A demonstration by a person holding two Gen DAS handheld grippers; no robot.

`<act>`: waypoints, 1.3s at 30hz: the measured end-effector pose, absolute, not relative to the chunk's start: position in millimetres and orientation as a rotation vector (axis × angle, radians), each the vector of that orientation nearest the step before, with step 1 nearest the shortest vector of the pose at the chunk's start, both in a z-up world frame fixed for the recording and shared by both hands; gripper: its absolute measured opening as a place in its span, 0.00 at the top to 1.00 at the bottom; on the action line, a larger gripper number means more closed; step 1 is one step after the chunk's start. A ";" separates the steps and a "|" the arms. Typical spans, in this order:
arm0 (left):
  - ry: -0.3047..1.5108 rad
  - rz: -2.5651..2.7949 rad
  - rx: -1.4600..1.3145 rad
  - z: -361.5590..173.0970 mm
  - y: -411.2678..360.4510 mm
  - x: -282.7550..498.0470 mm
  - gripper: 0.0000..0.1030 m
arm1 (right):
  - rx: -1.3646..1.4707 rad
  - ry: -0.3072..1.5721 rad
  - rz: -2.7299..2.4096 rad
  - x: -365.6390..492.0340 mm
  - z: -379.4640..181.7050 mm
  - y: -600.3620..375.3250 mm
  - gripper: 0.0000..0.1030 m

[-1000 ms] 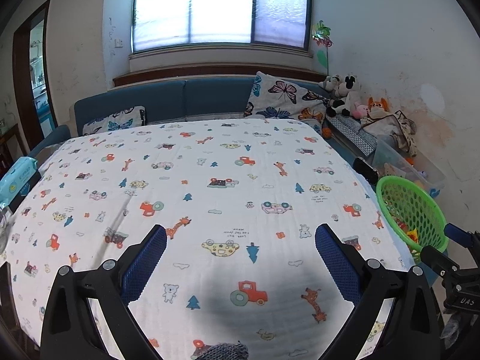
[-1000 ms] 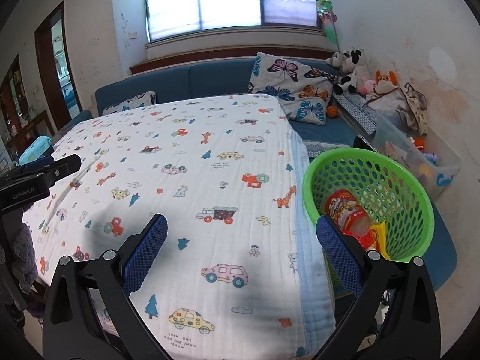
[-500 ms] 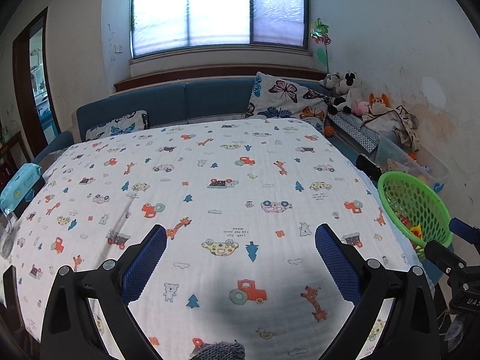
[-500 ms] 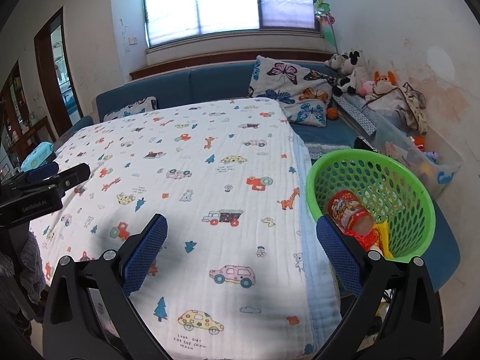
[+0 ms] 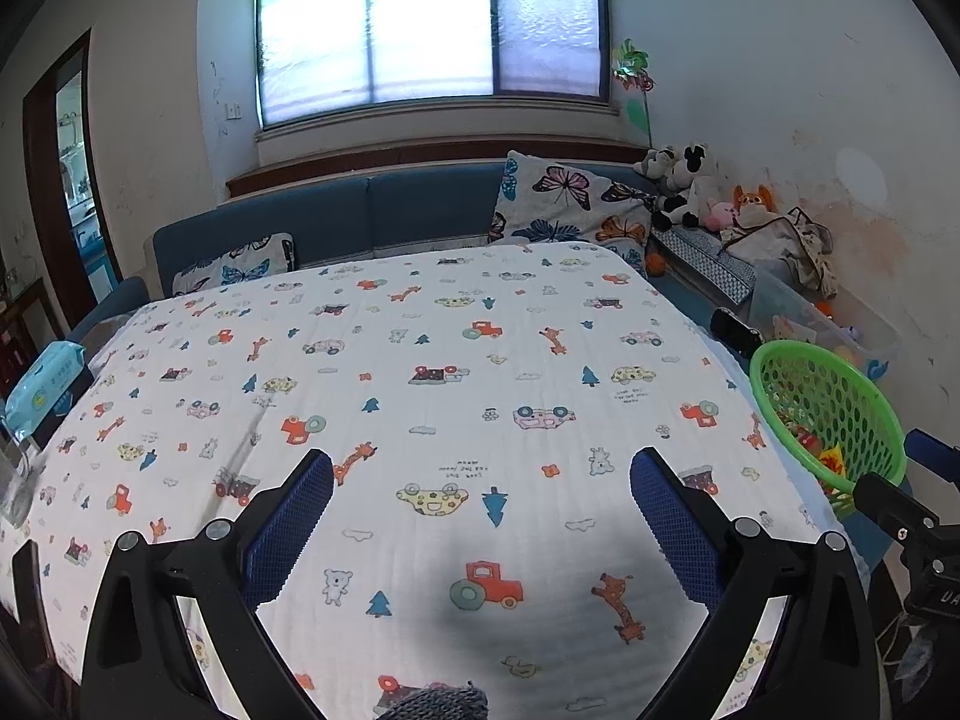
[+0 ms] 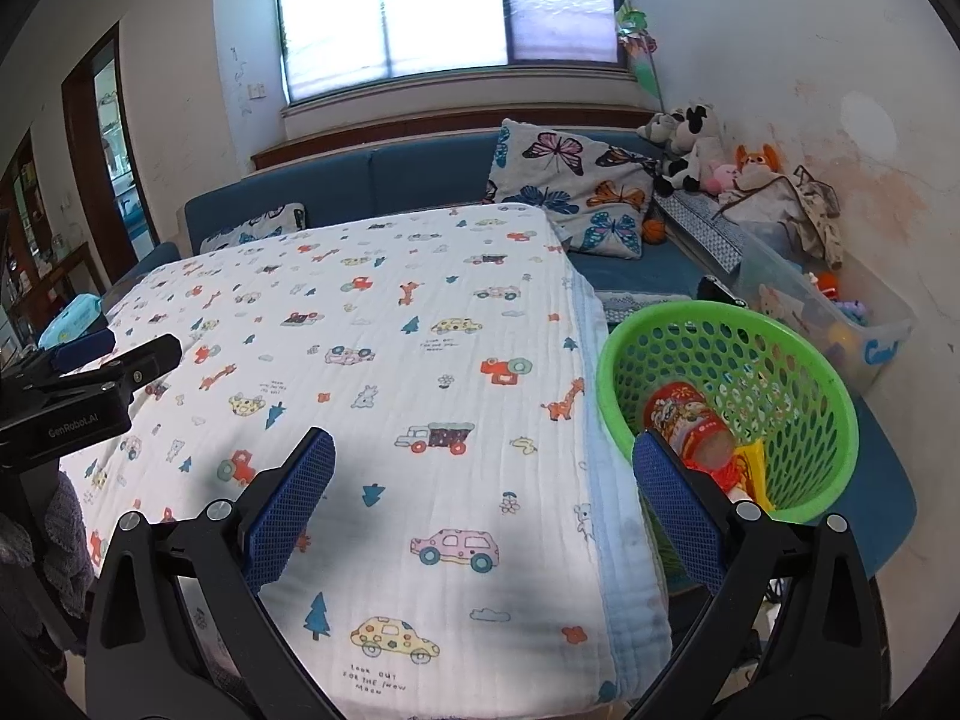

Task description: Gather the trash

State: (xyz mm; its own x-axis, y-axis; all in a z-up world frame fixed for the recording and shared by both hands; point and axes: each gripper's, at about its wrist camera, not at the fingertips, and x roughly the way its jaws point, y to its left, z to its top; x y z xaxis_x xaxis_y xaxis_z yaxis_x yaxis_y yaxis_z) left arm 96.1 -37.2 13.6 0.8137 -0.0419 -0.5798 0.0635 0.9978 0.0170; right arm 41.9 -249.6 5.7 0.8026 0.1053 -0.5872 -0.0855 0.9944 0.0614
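1. The trash, a red snack can (image 6: 687,423) and bright wrappers (image 6: 750,471), lies in the green basket (image 6: 798,354) just off the counter's (image 6: 420,360) right edge.
2. The can's long axis slants from upper left to lower right.
3. The right tongs (image 6: 483,501), released and empty, are nearer; the basket lies to their right.
4. The left tongs (image 5: 480,516), also released and empty, hang over the patterned cloth (image 5: 420,396), which shows no litter.

We see a green perforated plastic basket (image 6: 729,402) at three o'clock, beside the printed blanket's (image 6: 384,360) right edge. Inside it a red printed cylindrical can (image 6: 687,423) lies tilted on its side; yellow and red wrappers (image 6: 750,471) sit at its five o'clock.
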 end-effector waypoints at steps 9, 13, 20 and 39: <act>0.612 -0.063 0.041 15.7 -40.5 94.9 0.07 | 0.034 0.628 0.101 40.3 6.7 -250.5 0.04; 0.611 -0.066 0.040 16.5 -41.8 93.9 0.07 | 0.035 0.626 0.099 39.6 7.4 -250.6 0.04; 0.612 -0.067 0.040 17.0 -43.0 93.5 0.07 | 0.037 0.622 0.101 38.3 9.0 -250.0 0.04; 0.610 -0.068 0.040 17.2 -44.0 92.9 0.07 | 0.039 0.622 0.103 37.8 9.4 -249.0 0.04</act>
